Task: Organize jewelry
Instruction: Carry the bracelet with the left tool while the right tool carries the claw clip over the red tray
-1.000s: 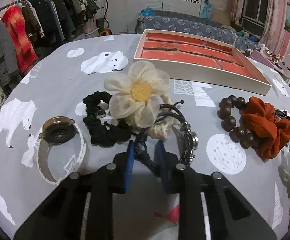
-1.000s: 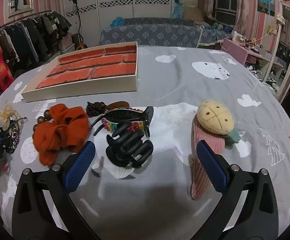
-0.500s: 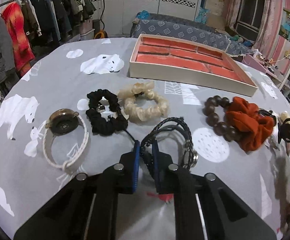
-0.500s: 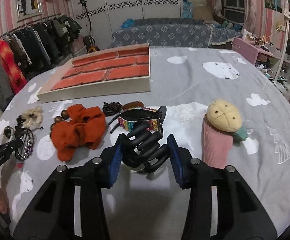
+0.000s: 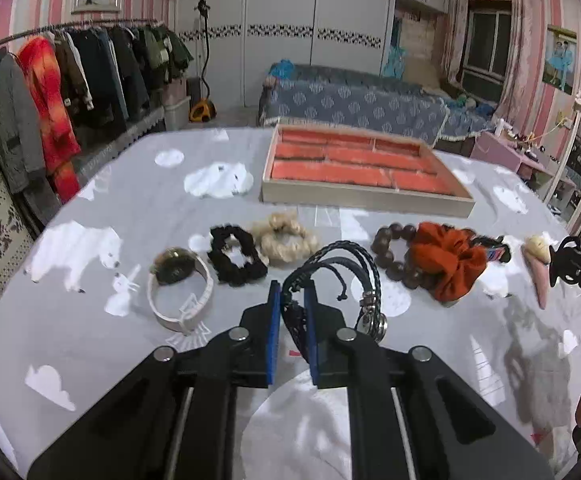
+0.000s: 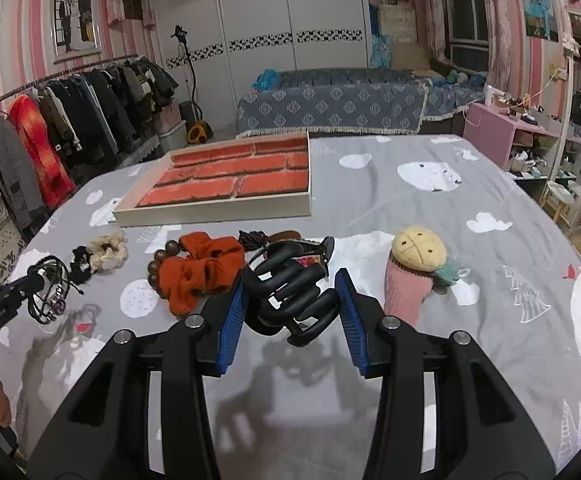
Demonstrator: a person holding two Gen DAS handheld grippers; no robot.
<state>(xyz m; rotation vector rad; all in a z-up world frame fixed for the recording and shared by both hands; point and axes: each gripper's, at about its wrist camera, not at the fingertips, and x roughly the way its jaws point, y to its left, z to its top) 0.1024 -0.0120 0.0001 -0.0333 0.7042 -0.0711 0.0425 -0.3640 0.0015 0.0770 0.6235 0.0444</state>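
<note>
My left gripper (image 5: 292, 294) is shut on a black braided bracelet (image 5: 344, 264) with metal beads, which hangs lifted over the grey bear-print tablecloth. My right gripper (image 6: 290, 284) is shut on a black claw hair clip (image 6: 290, 296), held above the cloth. The right wrist view also catches the left gripper (image 6: 36, 280) and its bracelet (image 6: 50, 296) at the far left. An orange brick-pattern tray (image 5: 366, 198) with a cream rim lies beyond both, with nothing in it.
A row lies on the cloth: a white-strapped watch (image 5: 178, 280), black scrunchie (image 5: 236, 260), cream scrunchie (image 5: 284, 240), brown bead bracelet (image 5: 390, 252), orange scrunchie (image 5: 446, 264). A pink and yellow plush clip (image 6: 414, 268) sits right; a colourful clip (image 6: 306, 254) lies behind the claw clip.
The right jaws closed on the claw clip and lifted it. The left gripper tightened on the braided bracelet and raised it off the cloth. Both views pulled back and up.
</note>
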